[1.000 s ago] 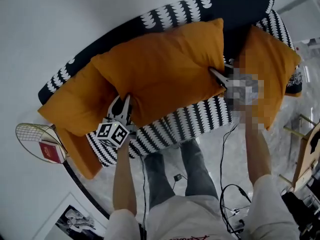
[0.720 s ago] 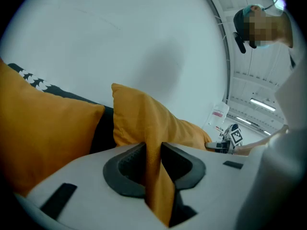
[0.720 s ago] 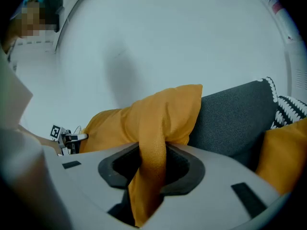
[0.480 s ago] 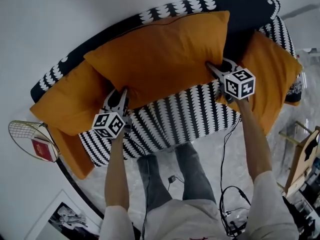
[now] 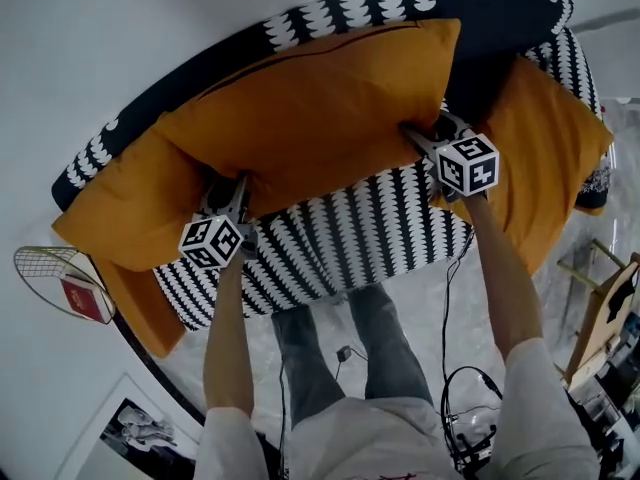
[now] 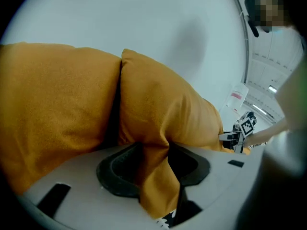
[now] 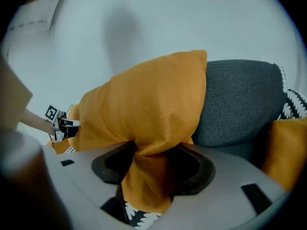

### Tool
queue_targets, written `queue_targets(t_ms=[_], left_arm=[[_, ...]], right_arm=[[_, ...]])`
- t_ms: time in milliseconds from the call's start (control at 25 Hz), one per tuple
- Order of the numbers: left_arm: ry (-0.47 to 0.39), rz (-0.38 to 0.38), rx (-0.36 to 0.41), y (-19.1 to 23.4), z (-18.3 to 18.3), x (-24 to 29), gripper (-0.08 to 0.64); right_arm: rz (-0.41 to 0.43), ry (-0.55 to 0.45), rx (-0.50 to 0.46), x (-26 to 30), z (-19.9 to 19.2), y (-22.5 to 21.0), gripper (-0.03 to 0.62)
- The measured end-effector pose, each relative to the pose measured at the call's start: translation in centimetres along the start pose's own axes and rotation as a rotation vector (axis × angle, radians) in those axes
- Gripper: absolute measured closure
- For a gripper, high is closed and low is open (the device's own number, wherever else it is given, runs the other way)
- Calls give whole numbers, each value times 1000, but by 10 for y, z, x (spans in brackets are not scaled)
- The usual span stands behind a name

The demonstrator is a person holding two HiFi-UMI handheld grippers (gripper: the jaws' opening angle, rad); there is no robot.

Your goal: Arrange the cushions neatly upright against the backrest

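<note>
A large orange middle cushion [image 5: 320, 108] leans upright against the dark backrest [image 5: 500, 13] of the patterned sofa. A left cushion [image 5: 130, 208] and a right cushion [image 5: 545, 148] flank it. My left gripper [image 5: 232, 193] is at its lower left corner and my right gripper [image 5: 420, 140] at its lower right corner. Both sets of jaws are opening. In the left gripper view the corner fabric [image 6: 163, 114] hangs loosely between the jaws of the left gripper [image 6: 156, 176]. In the right gripper view the other corner [image 7: 148, 104] lies between the jaws of the right gripper [image 7: 151, 176].
The black-and-white seat [image 5: 350, 233] shows in front of the cushions. Another orange cushion [image 5: 140, 313] hangs off the sofa's left end. A wire side table with a red book [image 5: 60, 278], a framed picture [image 5: 140, 433], floor cables [image 5: 465, 408] and a wooden frame [image 5: 600, 308] surround the sofa.
The middle cushion has been pushed back and up against the backrest. Both grippers moved with it toward the backrest. The jaws now stand wider around the corners.
</note>
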State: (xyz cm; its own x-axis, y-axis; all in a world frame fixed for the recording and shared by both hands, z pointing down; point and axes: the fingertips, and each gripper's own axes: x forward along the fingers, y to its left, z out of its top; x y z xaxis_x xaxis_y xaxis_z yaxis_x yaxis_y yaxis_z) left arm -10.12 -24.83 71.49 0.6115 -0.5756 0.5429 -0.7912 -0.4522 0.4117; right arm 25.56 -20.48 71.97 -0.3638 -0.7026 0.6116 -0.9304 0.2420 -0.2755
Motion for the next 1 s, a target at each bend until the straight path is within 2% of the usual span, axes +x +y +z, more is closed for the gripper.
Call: queue_targets(t_ms=[200, 320, 400, 560, 680, 720, 840, 880, 920, 960, 1000], left_arm=[[26, 39, 22, 1, 4, -3, 343], [8, 65, 26, -3, 2, -18, 297], [0, 74, 21, -7, -1, -31, 231], [-26, 78, 10, -18, 3, -54, 224], [-30, 51, 36, -36, 12, -62, 224], [-22, 34, 58, -46, 14, -64, 224], [-15, -35, 141, -85, 35, -66, 224], [-25, -58, 161, -101, 46, -67, 225], [-38, -78, 179, -117, 58, -69, 229], [-52, -95, 199, -134, 69, -74, 254], [-68, -109, 218, -151, 80, -80, 314]], right_arm=[[-10, -16, 2, -5, 2, -6, 280], [-55, -41, -12, -24, 0, -8, 237], [-93, -70, -10, -41, -1, -8, 230], [-156, -148, 48, -80, 1, -1, 230], [-182, -166, 28, -99, 5, 11, 232], [-190, -166, 15, -104, 7, 16, 248], [-228, -172, -31, -123, 24, 29, 400], [-241, -177, -43, -132, 32, 34, 477], [-254, -186, -47, -142, 41, 39, 513], [-265, -197, -44, -155, 50, 44, 548], [-274, -209, -38, -168, 59, 50, 559]])
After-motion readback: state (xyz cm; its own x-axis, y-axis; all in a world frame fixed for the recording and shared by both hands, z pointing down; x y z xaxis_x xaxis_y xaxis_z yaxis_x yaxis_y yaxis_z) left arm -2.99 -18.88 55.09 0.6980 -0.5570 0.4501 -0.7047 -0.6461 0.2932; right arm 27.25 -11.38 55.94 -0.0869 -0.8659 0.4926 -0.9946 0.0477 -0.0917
